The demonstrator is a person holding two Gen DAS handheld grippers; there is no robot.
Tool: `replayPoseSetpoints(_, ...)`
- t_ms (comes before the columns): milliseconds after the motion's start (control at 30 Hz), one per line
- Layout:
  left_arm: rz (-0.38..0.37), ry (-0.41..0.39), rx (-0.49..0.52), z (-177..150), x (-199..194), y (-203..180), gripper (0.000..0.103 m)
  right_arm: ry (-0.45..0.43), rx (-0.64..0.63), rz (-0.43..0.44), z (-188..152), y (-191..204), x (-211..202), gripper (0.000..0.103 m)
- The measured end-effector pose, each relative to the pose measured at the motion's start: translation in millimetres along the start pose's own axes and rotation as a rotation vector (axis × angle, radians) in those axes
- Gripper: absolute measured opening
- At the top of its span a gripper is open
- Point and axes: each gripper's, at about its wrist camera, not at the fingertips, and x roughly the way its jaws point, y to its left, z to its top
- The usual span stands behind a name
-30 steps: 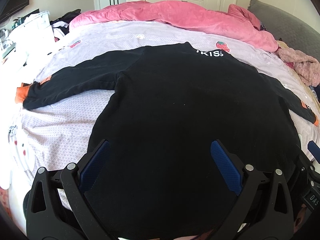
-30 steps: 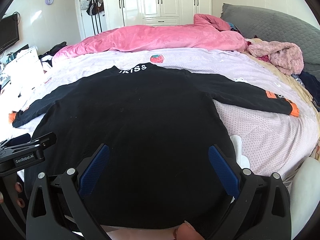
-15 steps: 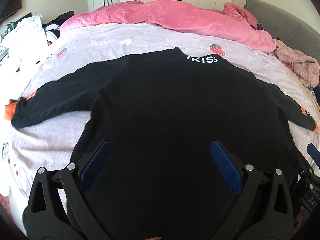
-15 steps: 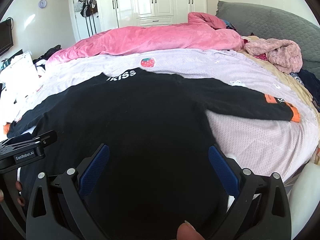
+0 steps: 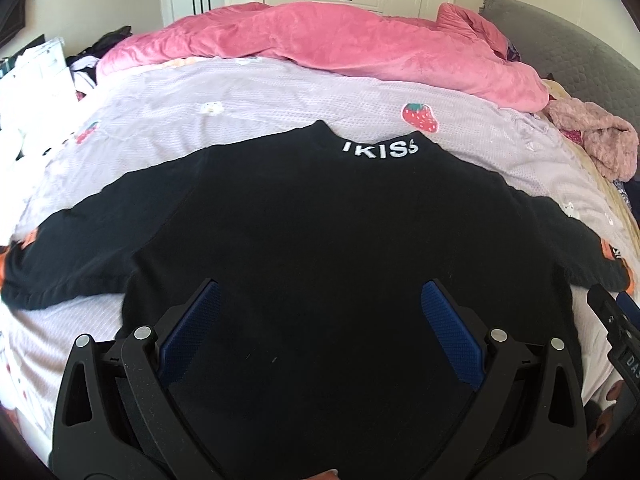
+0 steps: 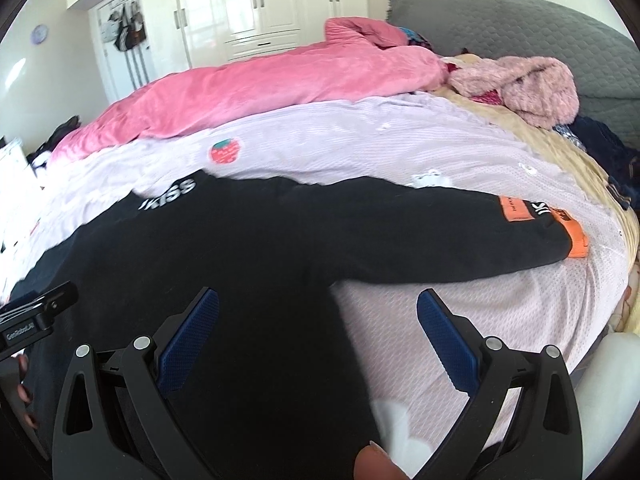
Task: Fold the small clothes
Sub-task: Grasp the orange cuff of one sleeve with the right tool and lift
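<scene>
My left gripper [image 5: 320,320] wide open, empty, over hem area of black top [image 5: 320,216]. My right gripper [image 6: 318,324] equally spread, empty, straddling top's side edge. Top flat on lilac bedspread [image 6: 400,152], sleeves out, right cuff [image 6: 576,240] orange. Risk: pinching bedspread with hem, dragging both. Versus earlier: right view swung toward right sleeve; left view nearer collar lettering [image 5: 380,150]. Pink duvet [image 5: 320,40] beyond.
</scene>
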Motion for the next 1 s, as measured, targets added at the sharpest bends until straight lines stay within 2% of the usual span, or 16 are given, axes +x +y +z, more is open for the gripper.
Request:
replayPoseSetpoints(500, -0.014, 0.065, 0.010, 32.6, 49.5, -19.4, 0.094, 0.042, 0.187, -0.143, 18.1, -90.2, 40.1, 0.099)
replayPoseSetpoints(567, -0.011, 0.071, 0.015, 35.7, 55.2, -20.6, 0.094, 0.060, 0.230, -0.182, 18.1, -106.6, 46.0, 0.099)
replayPoseSetpoints(1000, 0.022, 0.099, 0.032, 52.5, 89.3, -26.4, 0.094, 0.069, 0.543, -0.231, 24.3, -207.2, 72.3, 0.099)
